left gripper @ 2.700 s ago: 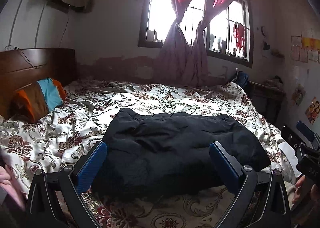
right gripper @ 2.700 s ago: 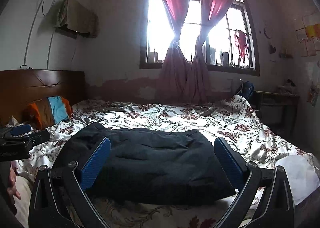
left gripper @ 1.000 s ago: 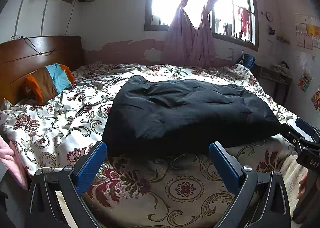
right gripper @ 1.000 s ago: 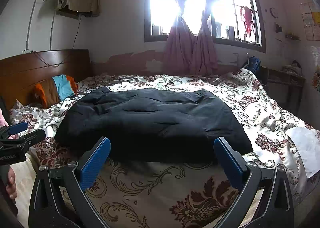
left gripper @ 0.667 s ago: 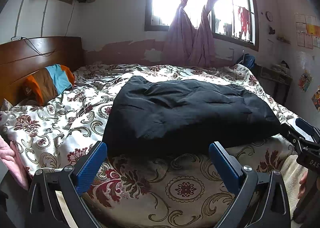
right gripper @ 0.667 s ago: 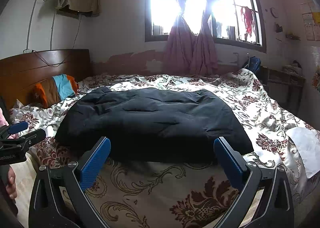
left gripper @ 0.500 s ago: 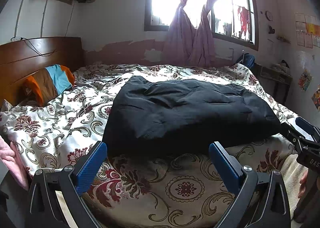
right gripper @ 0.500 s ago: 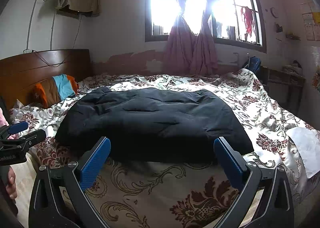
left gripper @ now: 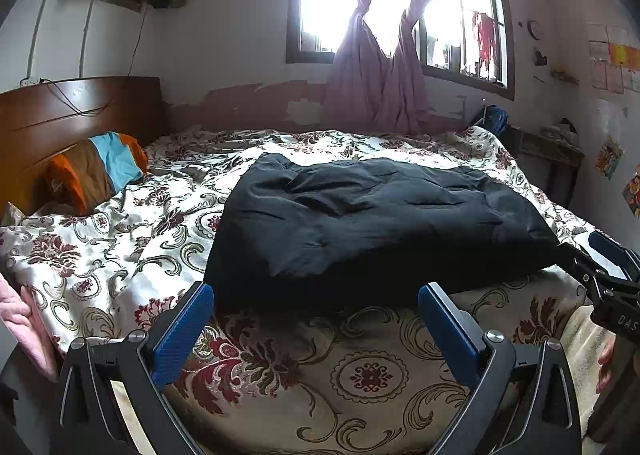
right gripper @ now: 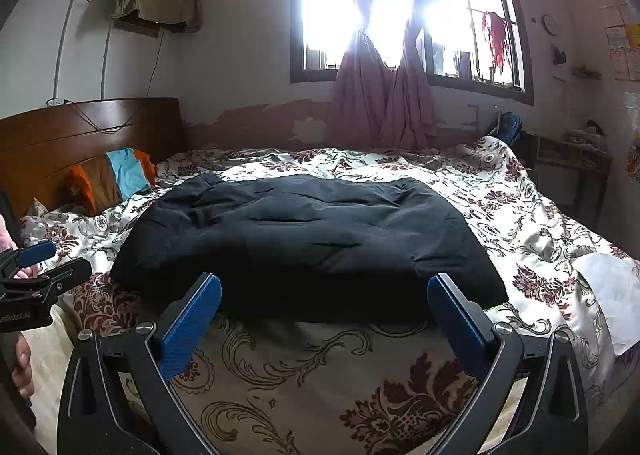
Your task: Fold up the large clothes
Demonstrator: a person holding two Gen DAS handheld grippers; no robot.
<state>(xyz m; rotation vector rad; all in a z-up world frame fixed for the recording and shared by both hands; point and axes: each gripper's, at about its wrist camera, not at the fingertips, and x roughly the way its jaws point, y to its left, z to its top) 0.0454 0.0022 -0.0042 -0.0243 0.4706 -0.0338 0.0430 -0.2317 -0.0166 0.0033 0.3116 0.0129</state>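
A large black padded garment (left gripper: 372, 223) lies folded in a rough rectangle on the floral bedspread (left gripper: 132, 247); it also shows in the right wrist view (right gripper: 304, 243). My left gripper (left gripper: 316, 319) is open and empty, held off the bed's near edge short of the garment. My right gripper (right gripper: 324, 311) is open and empty, also short of the garment's near edge. The right gripper shows at the right edge of the left wrist view (left gripper: 612, 279), and the left gripper at the left edge of the right wrist view (right gripper: 28, 279).
A wooden headboard (left gripper: 60, 127) and an orange, brown and blue pillow (left gripper: 100, 167) are at the left. A window with pink curtains (left gripper: 380, 55) is behind the bed. A small table (right gripper: 568, 159) stands at the right wall. A white sheet edge (right gripper: 612, 295) hangs at the bed's right.
Over 2.7 s both grippers pulled back and lower from above the garment to off the bed's near edge. In the last second nothing has visibly moved.
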